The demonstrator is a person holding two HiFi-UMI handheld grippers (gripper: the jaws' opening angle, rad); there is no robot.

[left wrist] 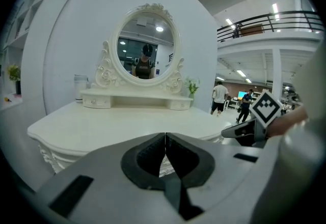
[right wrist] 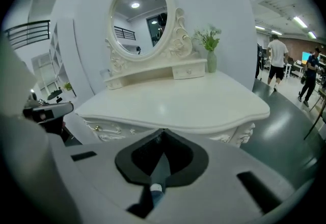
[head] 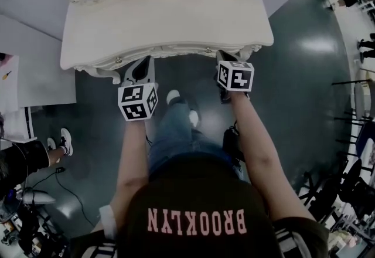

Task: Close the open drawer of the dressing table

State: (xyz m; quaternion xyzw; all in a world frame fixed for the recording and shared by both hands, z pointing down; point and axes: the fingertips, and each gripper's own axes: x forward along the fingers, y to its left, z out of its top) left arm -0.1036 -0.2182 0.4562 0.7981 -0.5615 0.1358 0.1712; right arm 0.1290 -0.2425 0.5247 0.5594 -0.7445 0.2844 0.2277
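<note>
Now both grippers hover just off the front edge of the white desk (head: 167, 13), above the dark floor (head: 304, 92). Left gripper (head: 142, 64): jaws pressed together, tips meeting, nothing between them; it points at the left part of the front, near a small knob (head: 119, 60). Right gripper (head: 222, 55): jaws likewise closed and empty, at the right part of the front edge. The drawer (right wrist: 109, 130) sits in the carved front below the desk top, gold knobs showing; from the right gripper view its face looks level with the carving around it, pushed in. At the back of the desk an oval mirror (left wrist: 147, 45) in a scrolled frame stands over a low shelf of small drawers (left wrist: 135, 100); a vase of greenery (right wrist: 210, 50) is at the shelf's right end. The person's jeans (head: 176, 131) show between the forearms
</note>
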